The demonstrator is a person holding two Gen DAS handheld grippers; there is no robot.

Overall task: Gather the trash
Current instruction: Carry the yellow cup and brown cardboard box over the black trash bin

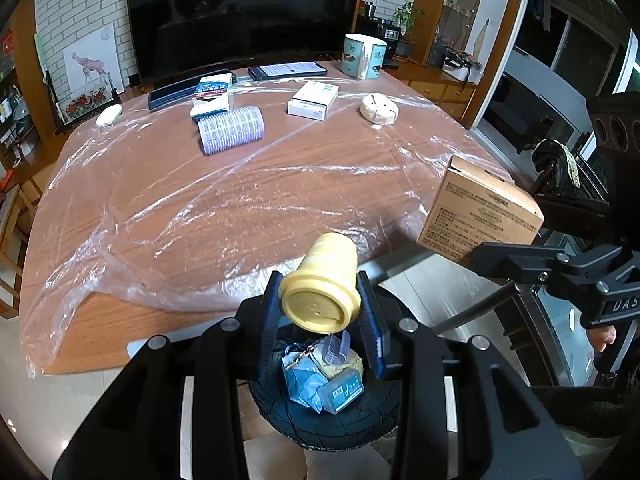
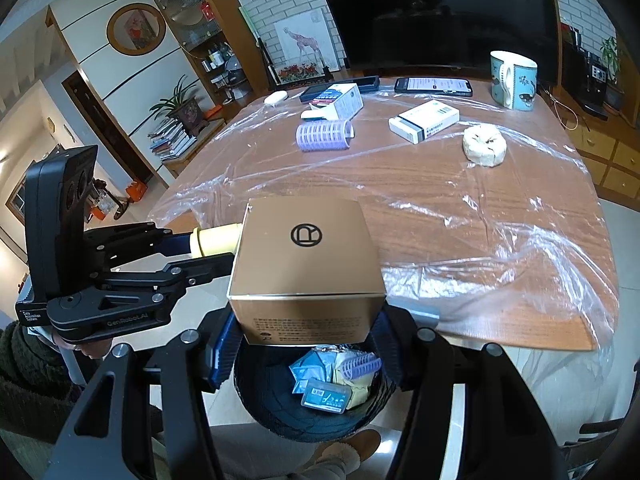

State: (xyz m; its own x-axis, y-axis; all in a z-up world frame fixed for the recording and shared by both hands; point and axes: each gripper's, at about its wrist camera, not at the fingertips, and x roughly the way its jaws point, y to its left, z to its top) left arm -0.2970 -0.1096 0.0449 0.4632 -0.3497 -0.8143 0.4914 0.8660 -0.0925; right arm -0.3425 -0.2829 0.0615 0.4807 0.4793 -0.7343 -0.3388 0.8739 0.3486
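Note:
My left gripper is shut on a yellow lidded cup, held tilted above the black trash bin. The bin holds blue paper, a purple roller and a small plastic case. My right gripper is shut on a tan cardboard box, held over the same bin. The box also shows in the left wrist view, and the cup in the right wrist view. On the table lie a purple hair roller, white boxes and a round white wad.
The wooden table is covered in clear plastic film. At its far side stand a mug, a phone, a dark remote and a blue-white box. A TV stands behind.

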